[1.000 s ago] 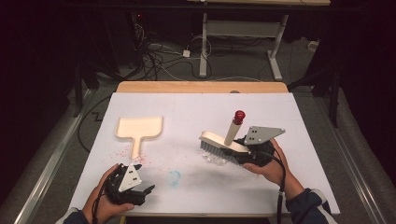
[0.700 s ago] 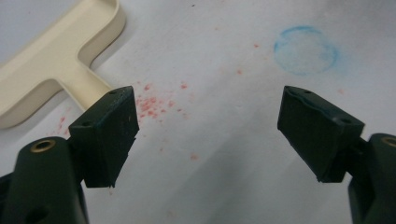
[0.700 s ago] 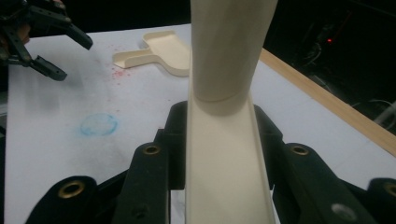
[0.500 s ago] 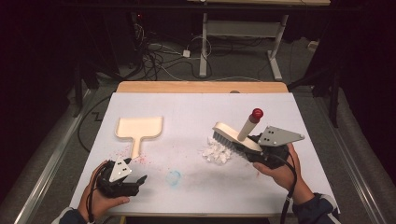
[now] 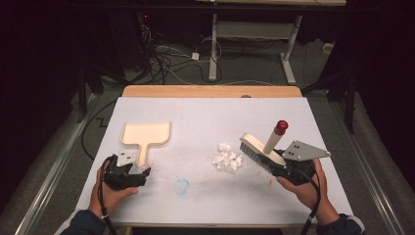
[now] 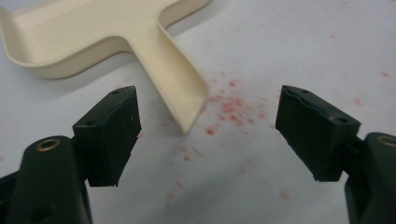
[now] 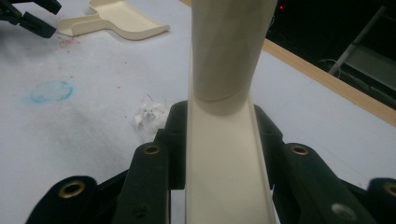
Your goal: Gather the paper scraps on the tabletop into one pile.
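Observation:
A cream dustpan [image 5: 146, 134] lies flat at the table's left, its handle pointing toward me. My left gripper [image 5: 143, 171] is open just short of the handle's end; in the left gripper view the dustpan handle [image 6: 180, 88] ends between the spread pads of the left gripper [image 6: 208, 98] without touching them. On the right, my right gripper [image 5: 275, 165] is shut on a cream brush [image 5: 258, 148] with a red-capped handle. The brush body [image 7: 224, 158] sits clamped in the right gripper [image 7: 219, 123]. A small pile of white paper scraps [image 5: 226, 159] lies left of the bristles.
A faint blue smear [image 5: 182, 186] and red specks [image 6: 231, 109] mark the white tabletop [image 5: 205, 117]. In the right gripper view the paper scraps [image 7: 152, 114] lie just left of the jaws, with the dustpan [image 7: 121, 18] far off. Dark floor with cables and desk legs lies beyond the wooden far edge [image 5: 210, 91].
My left gripper has moved forward up to the end of the dustpan's handle. The right gripper has carried the brush to the right, leaving the paper scraps uncovered beside it.

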`<control>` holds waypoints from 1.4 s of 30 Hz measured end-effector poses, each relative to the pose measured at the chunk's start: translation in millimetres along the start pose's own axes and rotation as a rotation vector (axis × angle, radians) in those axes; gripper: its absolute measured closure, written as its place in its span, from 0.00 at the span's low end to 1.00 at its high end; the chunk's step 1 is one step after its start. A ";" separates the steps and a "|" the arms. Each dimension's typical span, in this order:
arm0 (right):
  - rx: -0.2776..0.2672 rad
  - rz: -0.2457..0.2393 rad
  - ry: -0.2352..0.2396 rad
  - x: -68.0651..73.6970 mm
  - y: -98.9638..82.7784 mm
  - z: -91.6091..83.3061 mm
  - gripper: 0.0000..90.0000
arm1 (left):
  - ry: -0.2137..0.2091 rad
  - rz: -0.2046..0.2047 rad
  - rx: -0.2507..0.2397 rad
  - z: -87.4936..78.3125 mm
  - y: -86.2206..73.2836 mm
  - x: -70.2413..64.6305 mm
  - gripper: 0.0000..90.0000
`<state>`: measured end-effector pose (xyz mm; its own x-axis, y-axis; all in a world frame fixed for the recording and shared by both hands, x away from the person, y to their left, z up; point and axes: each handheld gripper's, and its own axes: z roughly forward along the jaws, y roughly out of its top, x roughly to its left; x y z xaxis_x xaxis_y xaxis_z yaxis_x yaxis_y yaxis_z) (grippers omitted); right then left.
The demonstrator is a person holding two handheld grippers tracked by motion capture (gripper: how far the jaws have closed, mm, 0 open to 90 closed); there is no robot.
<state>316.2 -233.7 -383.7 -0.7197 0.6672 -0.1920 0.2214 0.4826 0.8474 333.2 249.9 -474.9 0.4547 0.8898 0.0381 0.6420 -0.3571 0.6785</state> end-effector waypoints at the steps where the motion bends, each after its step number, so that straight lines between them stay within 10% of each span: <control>1: 0.003 0.002 -0.006 -0.2 -1.2 -0.8 0.75 | 0.003 -0.026 0.004 4.4 3.0 3.7 0.25; 7: -0.001 0.025 -0.029 -3.3 -4.7 -4.9 0.75 | -0.005 -0.121 0.044 30.8 17.7 20.3 0.29; 20: 0.007 0.039 -0.037 -7.4 -8.8 -0.9 0.75 | 0.021 -0.165 0.019 49.1 32.2 30.6 0.49; 28: 0.013 0.030 -0.037 -6.8 -8.5 0.8 0.75 | 0.007 -0.116 0.033 48.8 34.1 28.4 0.70; 42: 0.015 0.042 -0.054 -10.3 -11.8 1.8 0.75 | 0.020 -0.027 0.049 38.8 39.1 27.0 0.71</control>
<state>322.1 -245.2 -392.6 -0.6730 0.7165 -0.1835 0.2603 0.4617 0.8480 394.5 248.9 -475.8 0.4245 0.9047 0.0356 0.6833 -0.3459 0.6430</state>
